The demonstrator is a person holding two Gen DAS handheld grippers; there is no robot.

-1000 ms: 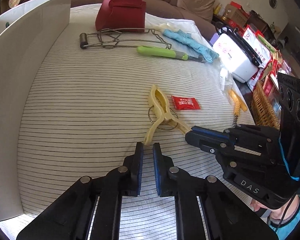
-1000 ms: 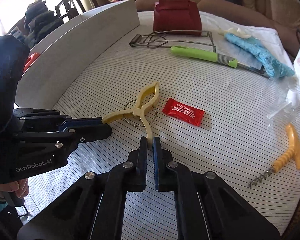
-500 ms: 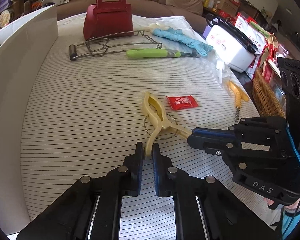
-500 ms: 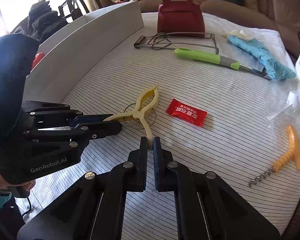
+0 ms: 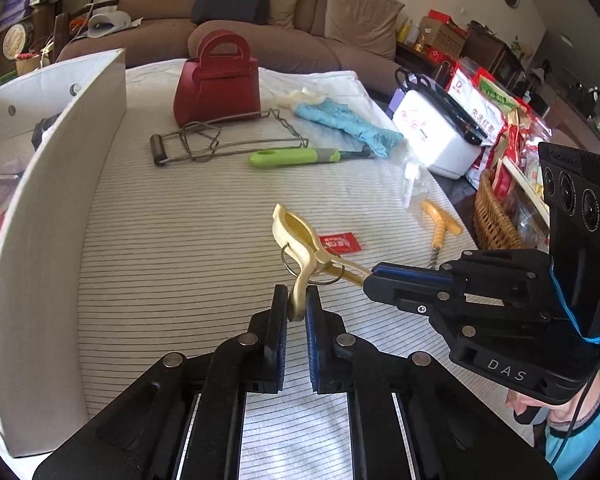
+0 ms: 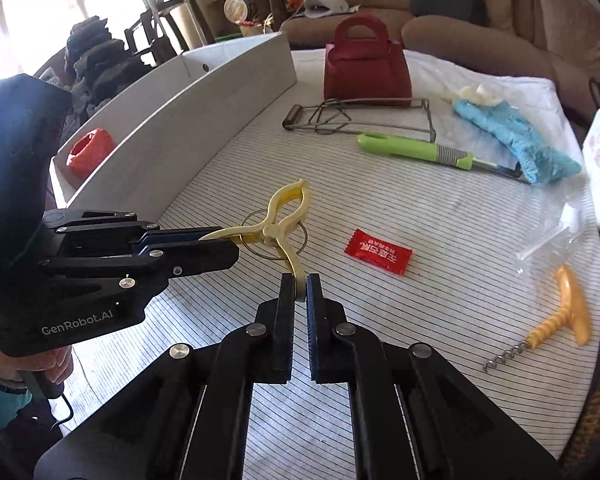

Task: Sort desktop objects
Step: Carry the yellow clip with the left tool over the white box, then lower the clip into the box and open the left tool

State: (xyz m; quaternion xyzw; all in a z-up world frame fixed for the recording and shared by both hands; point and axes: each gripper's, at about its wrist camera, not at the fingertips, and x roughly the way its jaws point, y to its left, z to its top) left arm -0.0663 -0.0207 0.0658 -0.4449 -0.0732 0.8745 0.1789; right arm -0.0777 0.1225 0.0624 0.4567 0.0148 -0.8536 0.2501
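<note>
A yellow spring clip (image 5: 296, 236) with a metal ring hangs just above the striped tablecloth, held by its two handles. My left gripper (image 5: 296, 304) is shut on one handle at the bottom of the left wrist view. From the right, my right gripper (image 5: 374, 276) pinches the other handle. In the right wrist view the clip (image 6: 288, 208) spreads ahead of the right gripper (image 6: 300, 286), and the left gripper (image 6: 224, 246) comes in from the left. A red sachet (image 6: 378, 251) lies flat just right of the clip.
A white box wall (image 5: 60, 200) runs along the left, with a red roll (image 6: 90, 152) inside. Farther back lie a green-handled knife (image 5: 296, 157), a wire tool (image 5: 204, 148), a blue cloth (image 5: 348, 126) and a red bag-shaped box (image 5: 218, 80). A yellow corkscrew (image 6: 560, 316) lies right.
Both grippers have closed on the clip's handles and risen together, so the clip has come up off the tablecloth.
</note>
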